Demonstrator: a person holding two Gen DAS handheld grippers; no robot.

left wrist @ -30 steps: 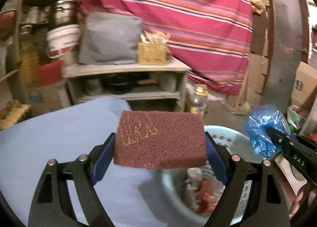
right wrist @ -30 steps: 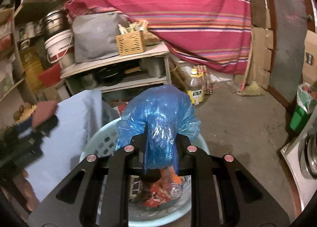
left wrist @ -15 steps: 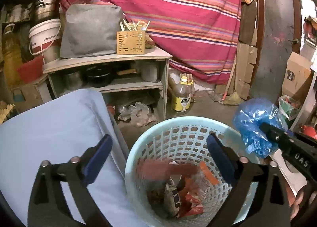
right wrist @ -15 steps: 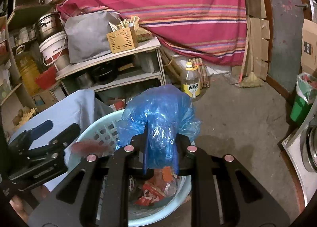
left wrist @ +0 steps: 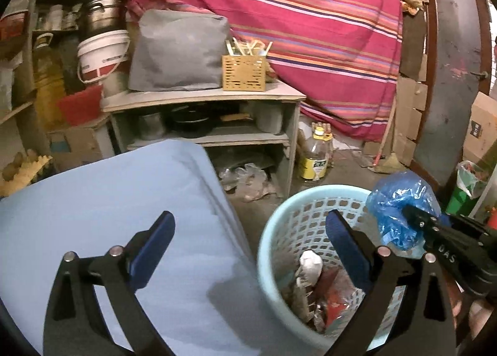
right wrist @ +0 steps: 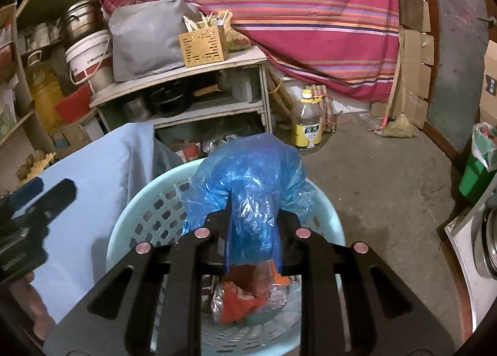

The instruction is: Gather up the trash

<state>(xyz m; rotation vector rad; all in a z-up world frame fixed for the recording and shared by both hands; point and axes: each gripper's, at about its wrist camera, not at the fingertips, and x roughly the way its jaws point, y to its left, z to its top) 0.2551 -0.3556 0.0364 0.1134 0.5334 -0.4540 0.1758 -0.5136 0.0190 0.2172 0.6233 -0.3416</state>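
Note:
A light blue perforated basket (left wrist: pixel 298 216) holding wrappers and other trash stands on the floor beside the blue-covered table (left wrist: pixel 93 200). My left gripper (left wrist: pixel 248 231) is open and empty, straddling the table edge and the basket's left rim. My right gripper (right wrist: pixel 253 210) is shut on a crumpled blue plastic bag (right wrist: pixel 248 169) and holds it above the basket (right wrist: pixel 146 213). The bag also shows in the left wrist view (left wrist: pixel 394 203), over the basket's right rim. The left gripper (right wrist: pixel 37 194) shows at the left of the right wrist view.
A grey shelf unit (left wrist: pixel 202 101) with a grey bag, a wooden utensil box and pots stands behind the table. An oil bottle (left wrist: pixel 316 154) stands on the floor by a striped cloth. A green bin (right wrist: pixel 475 175) with a liner stands at the right.
My left gripper opened and dropped the maroon scouring pad into the basket, then drew back left toward the table. My right gripper still holds the blue bag over the basket.

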